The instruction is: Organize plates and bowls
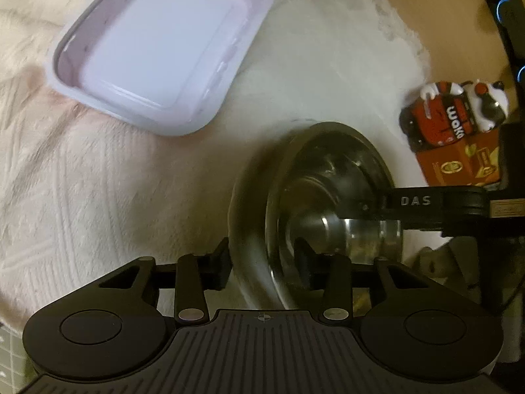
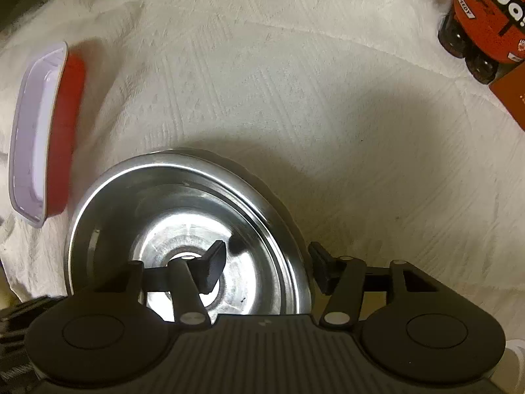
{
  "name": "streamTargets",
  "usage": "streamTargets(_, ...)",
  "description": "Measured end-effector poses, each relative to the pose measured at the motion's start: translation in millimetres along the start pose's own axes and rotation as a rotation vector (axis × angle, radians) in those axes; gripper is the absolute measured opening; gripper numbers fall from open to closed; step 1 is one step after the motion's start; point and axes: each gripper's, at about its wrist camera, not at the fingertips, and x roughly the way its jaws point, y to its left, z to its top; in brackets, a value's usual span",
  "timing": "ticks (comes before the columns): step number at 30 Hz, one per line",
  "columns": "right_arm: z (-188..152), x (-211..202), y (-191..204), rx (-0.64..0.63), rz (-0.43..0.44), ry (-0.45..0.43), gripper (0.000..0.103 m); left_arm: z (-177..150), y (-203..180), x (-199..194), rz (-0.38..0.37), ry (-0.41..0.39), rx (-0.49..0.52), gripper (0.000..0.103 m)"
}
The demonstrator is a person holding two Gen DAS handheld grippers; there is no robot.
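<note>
Quilted white cloth [image 2: 262, 82], round steel bowl [image 2: 183, 229]

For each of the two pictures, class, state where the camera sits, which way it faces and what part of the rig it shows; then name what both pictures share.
Left wrist: on the left gripper, looking slantwise down along its fingers at the steel bowl, whose rim lies between them; the right gripper enters from the right.
Right wrist: on the right gripper, looking nearly straight down into the steel bowl, fingers astride its rim.
Shared: the bowl, the white cloth, the lilac tray and the orange pack.
</note>
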Motion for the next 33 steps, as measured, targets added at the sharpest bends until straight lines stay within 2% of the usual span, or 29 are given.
streamTargets(3,0.4,-1.7,-5.5,0.029,0.020,-0.001,0.058,6.3,-8.7,3.0,0.039,0.005,0.030,0.047)
streamTargets(5,1.2,-0.6,-7.4,0.058,0.021,0.001,0.058,13.3,-12.2,4.4,0.050,-0.019,0.051,0.048)
streamTargets(11,-3.9,-2.9,-11.0,0.106,0.023,-0.021,0.058,34.6,-6.2,8.7,0.026,-0.024,0.050,0.046)
streamTargets(13,-4.9,-6.1,-12.1,0.116,0.024,-0.038,0.058,36.4,-3.6,3.5,0.025,-0.027,0.041,0.041)
streamTargets(15,-11.7,-23.0,-13.7,0.127,0.021,-0.115,0.057,37.8,-5.1,-11.3,0.038,-0.064,0.049,0.040)
streamTargets(17,-23.1,-51.0,-13.5,0.126,0.032,-0.219,0.057,36.2,-13.9,-34.2,0.041,-0.157,0.114,0.033)
streamTargets(20,-45.4,-102.0,-13.6,0.136,0.028,-0.410,0.057,29.3,-24.4,-70.9,-0.004,-0.317,0.197,0.031)
streamTargets(22,-62.1,-130.4,-11.8,0.117,0.007,-0.528,0.057,25.2,-32.3,-85.2,-0.063,-0.357,0.241,0.028)
streamTargets(24,-84.1,-152.8,-10.2,0.084,-0.049,-0.641,0.058,17.5,-45.3,-92.3,-0.138,-0.358,0.302,0.018)
streamTargets(27,-106.5,-161.3,-14.1,0.068,-0.144,-0.719,0.058,-0.6,-74.3,-87.9,-0.195,-0.329,0.394,0.018)
streamTargets(31,-133.0,-159.3,-51.1,0.097,-0.085,-0.697,0.058,-28.2,-114.3,-68.1,-0.248,-0.233,0.479,0.017)
streamTargets(33,-142.0,-154.8,-69.0,0.117,-0.091,-0.691,0.058,-41.1,-133.4,-59.2,-0.250,-0.180,0.498,0.017)
